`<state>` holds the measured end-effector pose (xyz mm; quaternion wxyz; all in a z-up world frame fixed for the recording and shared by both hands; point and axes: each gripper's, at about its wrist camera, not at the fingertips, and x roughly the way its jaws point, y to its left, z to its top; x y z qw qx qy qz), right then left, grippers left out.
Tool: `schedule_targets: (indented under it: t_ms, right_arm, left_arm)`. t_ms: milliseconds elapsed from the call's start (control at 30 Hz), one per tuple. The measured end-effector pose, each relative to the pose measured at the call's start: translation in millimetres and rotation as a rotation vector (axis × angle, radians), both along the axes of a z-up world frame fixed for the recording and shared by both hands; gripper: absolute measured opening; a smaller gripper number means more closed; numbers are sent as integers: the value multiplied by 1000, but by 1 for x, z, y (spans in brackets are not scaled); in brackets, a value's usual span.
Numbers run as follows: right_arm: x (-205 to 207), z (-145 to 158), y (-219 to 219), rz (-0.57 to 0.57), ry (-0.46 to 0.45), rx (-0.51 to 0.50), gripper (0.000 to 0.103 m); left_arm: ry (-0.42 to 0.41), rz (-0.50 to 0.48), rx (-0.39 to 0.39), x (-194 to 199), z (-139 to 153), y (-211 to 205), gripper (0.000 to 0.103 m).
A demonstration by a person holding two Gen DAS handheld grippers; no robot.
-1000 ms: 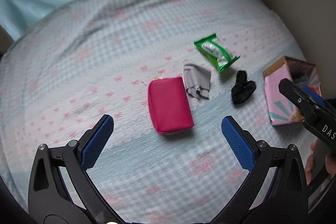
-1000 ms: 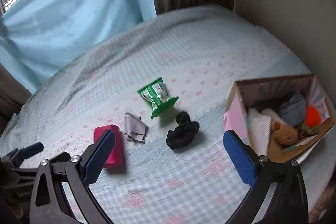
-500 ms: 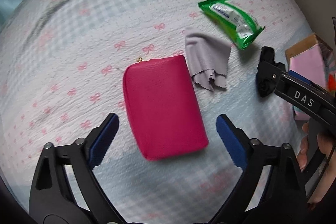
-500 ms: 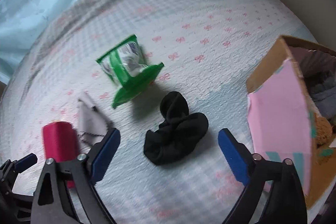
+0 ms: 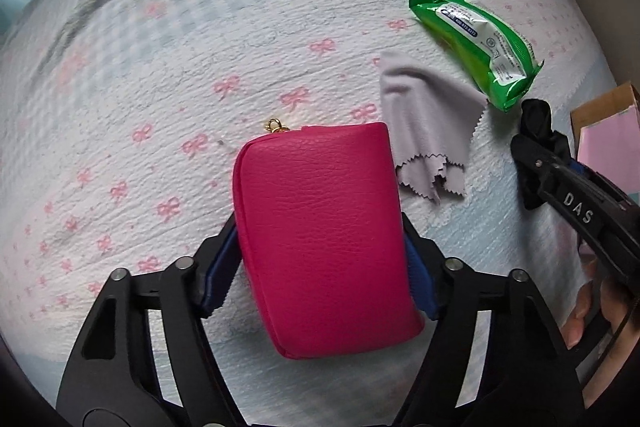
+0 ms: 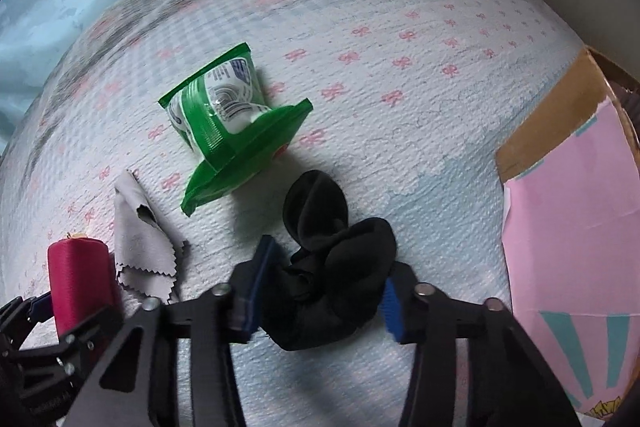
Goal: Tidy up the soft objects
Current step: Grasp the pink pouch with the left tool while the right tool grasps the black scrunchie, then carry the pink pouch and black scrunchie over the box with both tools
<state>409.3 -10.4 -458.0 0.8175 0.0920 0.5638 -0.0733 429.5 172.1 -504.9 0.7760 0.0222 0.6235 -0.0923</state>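
The left gripper clamps its blue-padded fingers against both long sides of a rectangular magenta leather pouch, which lies on the white bedspread with pink bows. Just right of the pouch lies a crumpled grey microfibre cloth with zigzag edges, and beyond it, farther right, a green plastic pack of wipes. The right gripper has its fingers pressed into a bunched black fabric sock, near the green pack. At the right edge stands an open cardboard box with pink paper sides, close to the sock but apart from it.
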Motion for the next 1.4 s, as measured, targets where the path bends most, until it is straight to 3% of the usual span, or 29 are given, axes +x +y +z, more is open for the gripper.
schedule_targets:
  t_ms: [267,467,633,833,1167,1400]
  right_arm:
    - [-3,2,1,28,-5,25,19]
    - [-14,26,-3,34,-33,35,18]
    - [-23,55,-5,55,-80,44,18]
    - [-47,103,-7,79,-159,55,18]
    - [-111,218,-25,119,-295,86,18]
    - [-158,290,-50,140,-350,71,18]
  left_arm:
    - [-7,7,5,-5,8,8,51]
    - [-41,-13,47,-13,28,12,46]
    - [-91,13,45,-30,61,16,46]
    - [-156,32,45,-60,111,14,45]
    - [-323,48,36,-127,232,-8,45]
    - [-395,65,-51,-165,295,-34,45]
